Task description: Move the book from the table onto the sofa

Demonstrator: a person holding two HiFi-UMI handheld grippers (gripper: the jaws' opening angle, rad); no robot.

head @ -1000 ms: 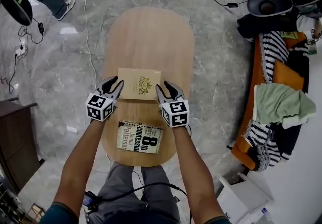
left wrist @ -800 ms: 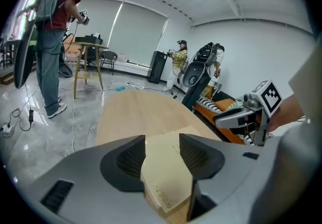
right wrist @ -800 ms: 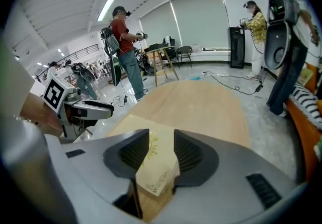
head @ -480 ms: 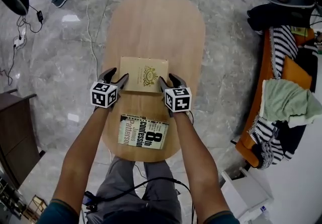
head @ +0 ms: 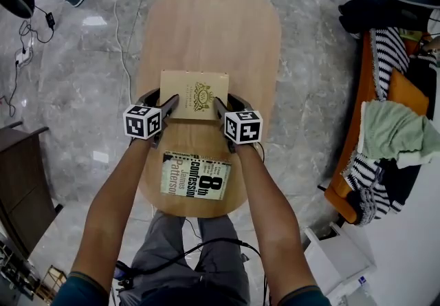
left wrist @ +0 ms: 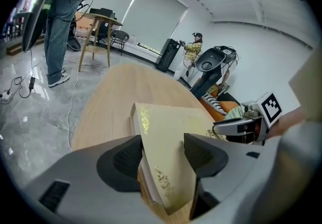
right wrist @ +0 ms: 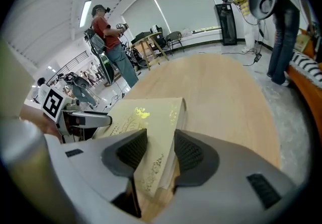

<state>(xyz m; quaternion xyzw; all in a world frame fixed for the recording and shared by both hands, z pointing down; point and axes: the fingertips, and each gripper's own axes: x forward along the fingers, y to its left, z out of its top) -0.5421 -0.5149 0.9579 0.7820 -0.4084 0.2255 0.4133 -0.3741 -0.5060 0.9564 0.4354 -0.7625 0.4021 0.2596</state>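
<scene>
A cream book with a gold emblem (head: 194, 95) lies flat in the middle of the oval wooden table (head: 210, 29). My left gripper (head: 160, 100) is at its near left corner and my right gripper (head: 228, 100) at its near right corner. Both sets of jaws have just been opening. In the left gripper view the book (left wrist: 171, 127) has its corner between the left gripper's (left wrist: 162, 150) spread pads. The right gripper view shows the book (right wrist: 146, 117) likewise between the right gripper's (right wrist: 160, 150) pads. Neither pair visibly presses on it.
A second book with a black and white cover (head: 196, 175) lies near the table's front edge, between my arms. The orange sofa (head: 352, 139), heaped with clothes, stands to the right. A dark cabinet (head: 20, 174) is at the left, with cables on the floor. People stand farther off.
Both grippers have come down and forward onto the cream book's near corners. Their jaws have spread wider and now straddle those corners. The book has not moved.
</scene>
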